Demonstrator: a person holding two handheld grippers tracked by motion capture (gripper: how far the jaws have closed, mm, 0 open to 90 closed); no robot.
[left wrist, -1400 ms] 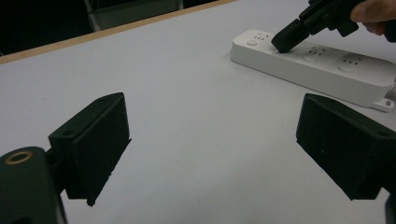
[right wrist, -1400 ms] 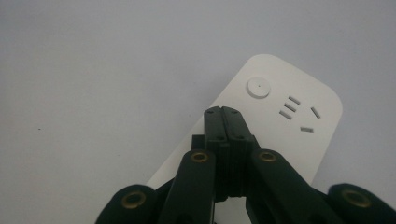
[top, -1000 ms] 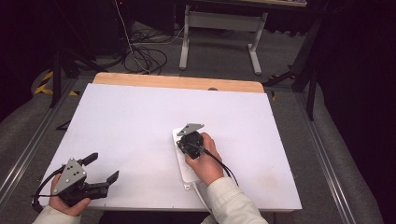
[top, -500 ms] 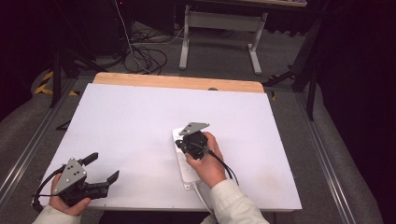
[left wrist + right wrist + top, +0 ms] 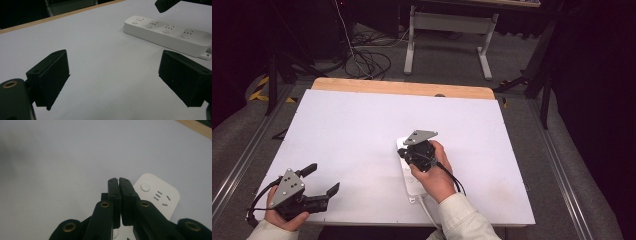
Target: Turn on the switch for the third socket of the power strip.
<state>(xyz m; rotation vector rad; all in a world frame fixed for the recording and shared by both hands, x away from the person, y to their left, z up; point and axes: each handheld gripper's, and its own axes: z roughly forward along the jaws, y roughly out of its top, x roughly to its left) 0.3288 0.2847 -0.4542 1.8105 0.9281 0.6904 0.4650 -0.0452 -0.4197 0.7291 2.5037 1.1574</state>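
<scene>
White power strip (image 5: 411,172) lies flat on the white table (image 5: 362,130), right of the board's middle and toward its near edge, its far end pointing away from the person. Well to the strip's left, at the near corner, the left gripper (image 5: 323,179) rests with jaws wide apart and nothing between them. Directly over the strip's far end hangs the right gripper (image 5: 118,179), jaws pressed together, empty, just above the outlets.

Evenly lit from above on the white table (image 5: 362,130), with dark, murky surroundings beyond. Soft, faint shadows under the power strip (image 5: 170,35). No harsh glare. Slightly grainy and soft throughout; blurred on the near black jaws in both gripper views, dimmer toward the corners there.
</scene>
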